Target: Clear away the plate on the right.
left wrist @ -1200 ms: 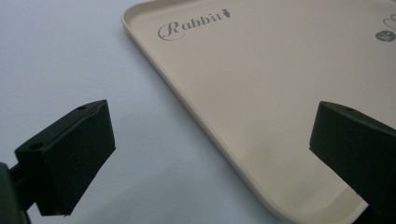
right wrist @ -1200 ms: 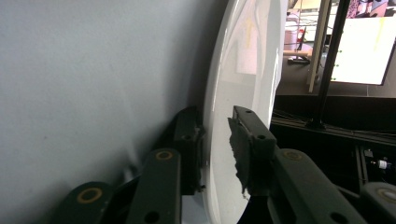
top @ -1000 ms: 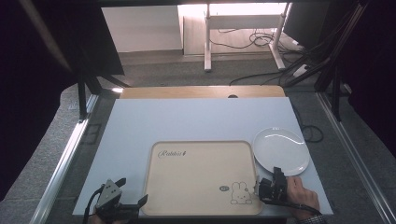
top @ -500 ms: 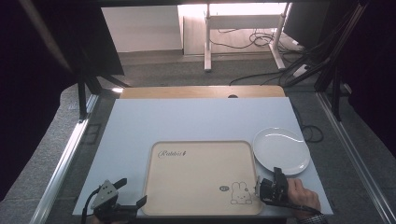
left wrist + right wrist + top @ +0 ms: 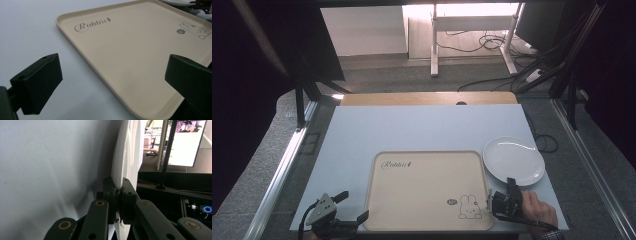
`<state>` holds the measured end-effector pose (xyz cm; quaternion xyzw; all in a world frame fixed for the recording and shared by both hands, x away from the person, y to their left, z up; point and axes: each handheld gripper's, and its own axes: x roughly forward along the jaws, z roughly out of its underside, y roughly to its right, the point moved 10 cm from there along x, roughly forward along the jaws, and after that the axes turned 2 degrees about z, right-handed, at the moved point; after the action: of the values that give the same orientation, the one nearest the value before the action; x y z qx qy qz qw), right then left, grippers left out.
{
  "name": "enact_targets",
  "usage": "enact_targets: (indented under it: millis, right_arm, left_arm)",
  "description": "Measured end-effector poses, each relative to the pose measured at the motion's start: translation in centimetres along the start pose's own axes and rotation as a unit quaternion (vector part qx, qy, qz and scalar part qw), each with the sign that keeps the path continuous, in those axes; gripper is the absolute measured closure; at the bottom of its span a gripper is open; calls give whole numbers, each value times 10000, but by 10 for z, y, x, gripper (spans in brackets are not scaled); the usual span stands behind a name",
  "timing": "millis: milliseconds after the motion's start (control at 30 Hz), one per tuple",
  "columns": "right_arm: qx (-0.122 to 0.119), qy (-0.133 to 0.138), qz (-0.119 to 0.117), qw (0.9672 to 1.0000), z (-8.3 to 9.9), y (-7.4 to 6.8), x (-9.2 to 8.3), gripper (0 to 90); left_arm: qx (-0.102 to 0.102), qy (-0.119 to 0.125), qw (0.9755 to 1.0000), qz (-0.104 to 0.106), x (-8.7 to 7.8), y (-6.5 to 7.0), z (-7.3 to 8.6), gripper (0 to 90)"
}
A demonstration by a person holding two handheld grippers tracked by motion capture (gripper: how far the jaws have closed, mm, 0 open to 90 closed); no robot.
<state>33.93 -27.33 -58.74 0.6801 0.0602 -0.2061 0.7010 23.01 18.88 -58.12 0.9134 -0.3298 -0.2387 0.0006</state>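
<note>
Right fingers (image 5: 111,192) are pinching the plate (image 5: 513,160) rim; a thin grip is risking slip. Left gripper (image 5: 112,82) is gaping wide, empty, beside the tray (image 5: 130,50).

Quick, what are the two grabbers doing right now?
Left gripper: open, holding nothing, beside the tray.
Right gripper: shut on the plate rim.

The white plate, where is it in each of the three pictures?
High view: the plate lies at the right of the table, beside the tray, its near rim at the right gripper.
Left gripper view: a sliver of it at the top right corner, past the tray.
Right gripper view: seen edge-on, up the middle, its rim pinched between the jaws.
Shared landmark: the right gripper on the rim.
</note>
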Motion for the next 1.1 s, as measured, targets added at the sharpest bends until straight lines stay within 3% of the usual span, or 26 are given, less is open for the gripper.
enact_targets:
  millis: [400, 700, 733, 767, 933, 967, 1100]
  right_arm:
    - [-15, 138, 306, 9994, -2, 14, -11, 854]
    - [37, 298, 544, 9981, -10, 30, -29, 854]
    - [5, 472, 317, 9984, -14, 28, -29, 854]
    - [8, 583, 342, 9977, -18, 30, -31, 854]
    - [-91, 581, 322, 9977, -22, 31, -40, 854]
    - [-35, 709, 377, 9968, -26, 31, -39, 854]
    - [-131, 803, 348, 9961, -33, 29, -43, 853]
  left_arm:
    - [55, 57, 9999, 105, -1, 2, -1, 11]
    - [100, 78, 9998, 167, -1, 4, -1, 11]
    - [102, 79, 9998, 165, -1, 4, -1, 11]
    - [101, 87, 9998, 172, -1, 4, -1, 12]
    - [102, 98, 9997, 189, -1, 4, -1, 20]
    - [102, 99, 9997, 190, -1, 4, -1, 20]
    - [118, 105, 9997, 202, -2, 4, -1, 20]
